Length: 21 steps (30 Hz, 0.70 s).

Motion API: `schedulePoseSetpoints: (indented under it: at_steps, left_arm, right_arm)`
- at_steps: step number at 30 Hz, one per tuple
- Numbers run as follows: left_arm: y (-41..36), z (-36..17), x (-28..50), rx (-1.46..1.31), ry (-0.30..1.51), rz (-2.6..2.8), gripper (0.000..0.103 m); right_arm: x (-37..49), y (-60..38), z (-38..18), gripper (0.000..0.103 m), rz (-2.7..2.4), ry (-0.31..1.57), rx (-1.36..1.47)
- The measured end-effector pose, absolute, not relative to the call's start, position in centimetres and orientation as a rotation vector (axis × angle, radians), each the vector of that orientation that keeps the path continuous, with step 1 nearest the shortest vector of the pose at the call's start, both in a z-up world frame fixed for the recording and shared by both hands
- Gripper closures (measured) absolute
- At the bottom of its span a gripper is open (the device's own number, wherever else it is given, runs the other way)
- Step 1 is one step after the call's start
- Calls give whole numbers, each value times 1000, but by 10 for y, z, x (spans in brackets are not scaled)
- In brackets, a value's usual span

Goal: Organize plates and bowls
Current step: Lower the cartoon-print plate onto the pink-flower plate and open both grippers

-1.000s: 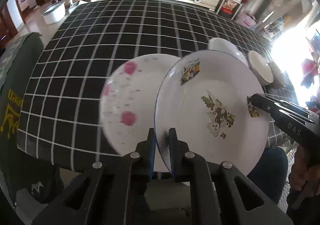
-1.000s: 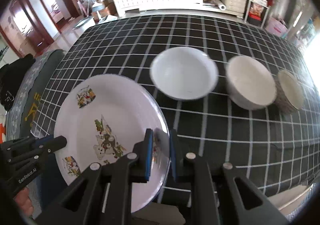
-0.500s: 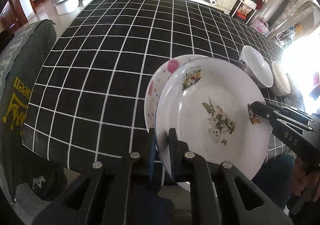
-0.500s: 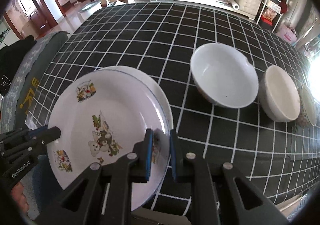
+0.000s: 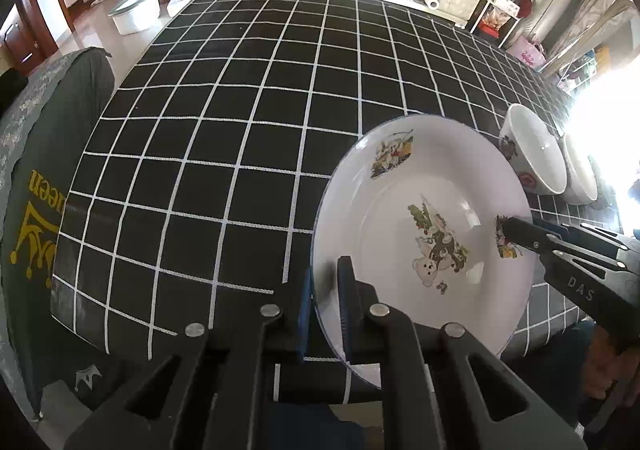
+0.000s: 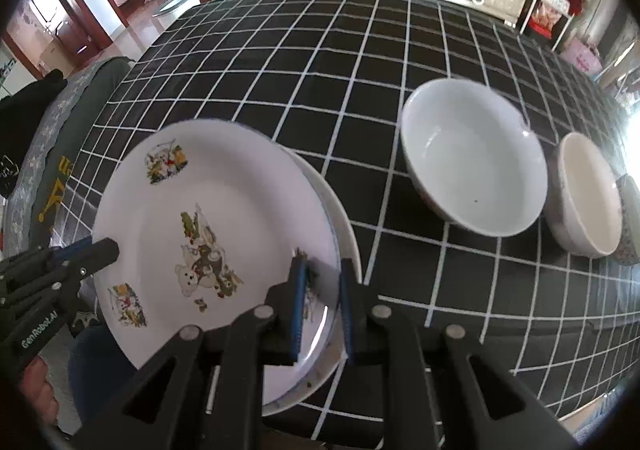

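A white plate with cartoon animal pictures (image 5: 432, 217) (image 6: 208, 226) is held by both grippers at opposite rims, near the table's front edge. My left gripper (image 5: 325, 282) is shut on its left rim and shows in the right wrist view as a dark tip (image 6: 108, 248). My right gripper (image 6: 322, 270) is shut on the right rim, and its tip (image 5: 508, 228) shows in the left wrist view. Directly beneath lies a second white plate (image 6: 346, 221), only a sliver of its rim showing; whether the two touch I cannot tell.
The table carries a black cloth with white grid lines (image 5: 240, 109). To the right stand a large white bowl (image 6: 476, 157), a smaller cream bowl (image 6: 588, 193) and a patterned one (image 6: 628, 221) at the edge. A chair draped in dark fabric (image 5: 36, 169) stands left.
Both grippers carried the cartoon plate sideways and down over the pink-spotted plate. That plate was in plain view beside it and is now almost wholly covered.
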<state>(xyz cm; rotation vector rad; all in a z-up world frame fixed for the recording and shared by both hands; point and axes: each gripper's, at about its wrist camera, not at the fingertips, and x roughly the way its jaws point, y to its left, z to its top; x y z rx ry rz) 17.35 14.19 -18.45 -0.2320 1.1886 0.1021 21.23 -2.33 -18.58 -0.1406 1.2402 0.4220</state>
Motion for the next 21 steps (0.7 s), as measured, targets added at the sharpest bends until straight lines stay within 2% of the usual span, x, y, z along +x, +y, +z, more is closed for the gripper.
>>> schedulePoseSetpoints:
  at_steps: [9,21]
  left_arm:
    - [142,-197,177,-257,1210,97,92]
    - [138,-197,174,-227,1192,89,92]
  right_arm:
    - [207,-19,-182,83,398,1246,-187]
    - [205,-36,-178,83,395,1311,-75]
